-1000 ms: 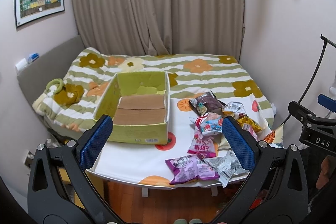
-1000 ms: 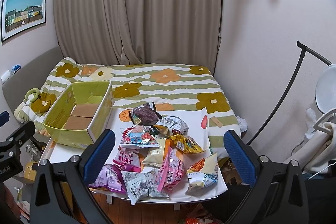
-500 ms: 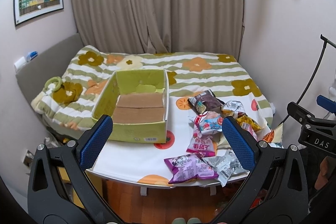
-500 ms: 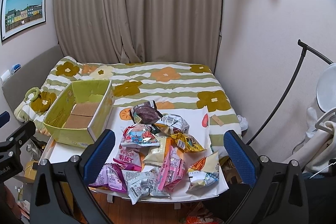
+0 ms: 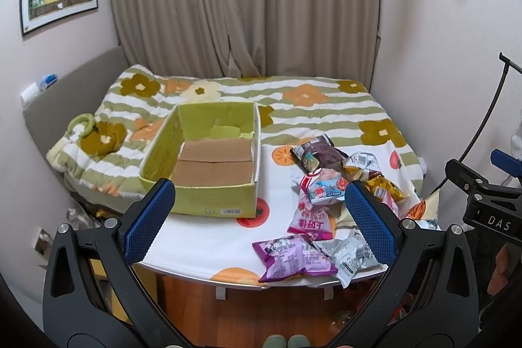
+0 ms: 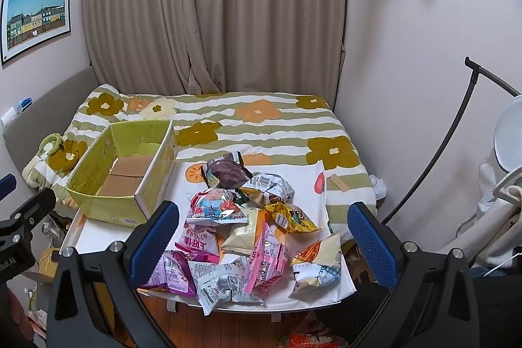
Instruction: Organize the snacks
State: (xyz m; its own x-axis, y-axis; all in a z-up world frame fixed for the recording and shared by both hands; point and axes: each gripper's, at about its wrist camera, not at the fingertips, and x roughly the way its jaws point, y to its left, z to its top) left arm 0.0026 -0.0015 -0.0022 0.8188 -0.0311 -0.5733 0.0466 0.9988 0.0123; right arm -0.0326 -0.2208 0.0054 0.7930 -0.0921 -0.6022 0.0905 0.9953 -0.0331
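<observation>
Box (image 5: 208,165) in green cardboard sits on the table's (image 5: 202,247) left, holding nothing but its brown bottom flaps. Snack packets (image 6: 248,227) pile just right of it, on the table. I hold my left gripper (image 5: 261,217) and right gripper (image 6: 261,234) above the near edge, both spread wide, gripping nothing.

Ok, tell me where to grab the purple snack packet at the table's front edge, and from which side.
Take the purple foil snack packet by its crimped near-left end, which lies flat and clear of the pile. Come down from above and the front with the open left gripper; its right side is tucked against the grey crinkled foil packet, so that side looks crowded.
</observation>
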